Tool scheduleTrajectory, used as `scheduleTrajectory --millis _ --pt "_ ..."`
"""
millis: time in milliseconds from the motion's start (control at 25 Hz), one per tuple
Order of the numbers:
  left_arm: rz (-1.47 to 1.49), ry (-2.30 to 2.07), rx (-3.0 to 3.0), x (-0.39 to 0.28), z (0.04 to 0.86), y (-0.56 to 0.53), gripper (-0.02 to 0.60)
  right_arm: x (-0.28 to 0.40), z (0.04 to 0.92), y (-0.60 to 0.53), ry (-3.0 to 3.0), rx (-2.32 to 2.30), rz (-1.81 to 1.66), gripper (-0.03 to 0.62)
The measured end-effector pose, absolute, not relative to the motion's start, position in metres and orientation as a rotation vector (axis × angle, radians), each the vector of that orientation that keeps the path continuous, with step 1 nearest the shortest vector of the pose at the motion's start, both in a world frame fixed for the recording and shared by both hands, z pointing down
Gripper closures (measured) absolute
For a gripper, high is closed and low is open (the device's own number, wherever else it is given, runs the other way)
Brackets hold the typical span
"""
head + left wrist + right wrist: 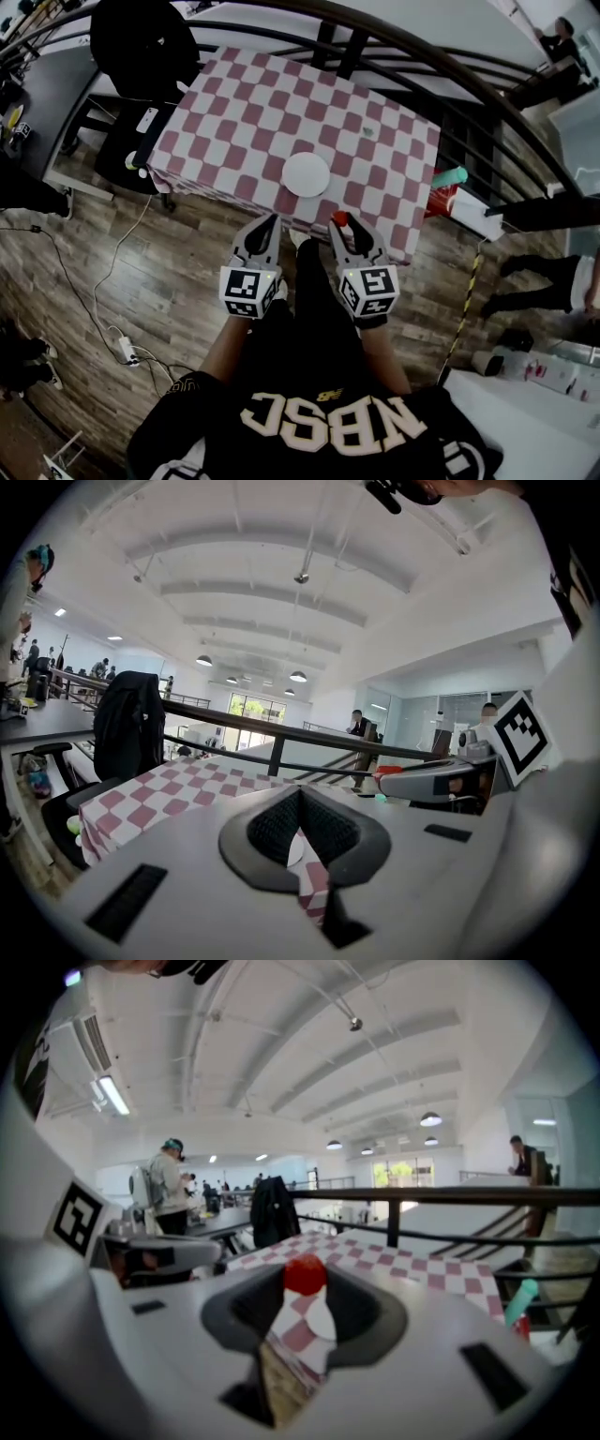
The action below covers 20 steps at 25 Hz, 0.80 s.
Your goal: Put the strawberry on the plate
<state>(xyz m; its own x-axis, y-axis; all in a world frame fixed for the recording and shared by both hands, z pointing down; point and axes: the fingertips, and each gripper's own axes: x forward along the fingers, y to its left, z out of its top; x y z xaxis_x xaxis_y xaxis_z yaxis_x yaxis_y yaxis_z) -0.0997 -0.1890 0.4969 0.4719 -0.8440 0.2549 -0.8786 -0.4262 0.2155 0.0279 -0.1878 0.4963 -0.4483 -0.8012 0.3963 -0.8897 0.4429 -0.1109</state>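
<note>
A round white plate (306, 174) sits on the pink and white checked tablecloth (281, 103), near the table's front edge. The red strawberry (339, 218) (305, 1276) is pinched at the tips of my right gripper (340, 225) (305, 1286), which is shut on it just before the table's front edge, to the right of and nearer than the plate. The plate (322, 1317) shows below the strawberry between the jaws. My left gripper (271, 221) (300, 797) hovers beside it, shut with nothing held; a sliver of the plate (292, 848) shows under its tips.
A black chair with a dark jacket (141, 52) stands at the table's left. A dark curved railing (450, 70) runs behind the table. A teal bottle (450, 176) stands at the right. Cables and a power strip (126, 352) lie on the wooden floor. People stand at the right.
</note>
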Motion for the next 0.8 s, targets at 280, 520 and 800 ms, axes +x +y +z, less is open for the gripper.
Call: scheduleTrajectory --millis 280,520,800 --pt "0.276 -1.434 2.314 -0.083 0.552 -0.222 0.574 0.033 0.551 -0.225 -2.363 1.327 0.534 0.45" --pt "0.373 -1.403 2.273 -0.069 0.596 -0.247 0.574 0.022 0.599 -0.255 -2.335 1.197 0.583 0.45" --pt "0.433 -1.392 2.187 -0.072 0.636 -0.265 0.574 0.002 0.652 -0.282 -2.273 1.084 0.607 0.45"
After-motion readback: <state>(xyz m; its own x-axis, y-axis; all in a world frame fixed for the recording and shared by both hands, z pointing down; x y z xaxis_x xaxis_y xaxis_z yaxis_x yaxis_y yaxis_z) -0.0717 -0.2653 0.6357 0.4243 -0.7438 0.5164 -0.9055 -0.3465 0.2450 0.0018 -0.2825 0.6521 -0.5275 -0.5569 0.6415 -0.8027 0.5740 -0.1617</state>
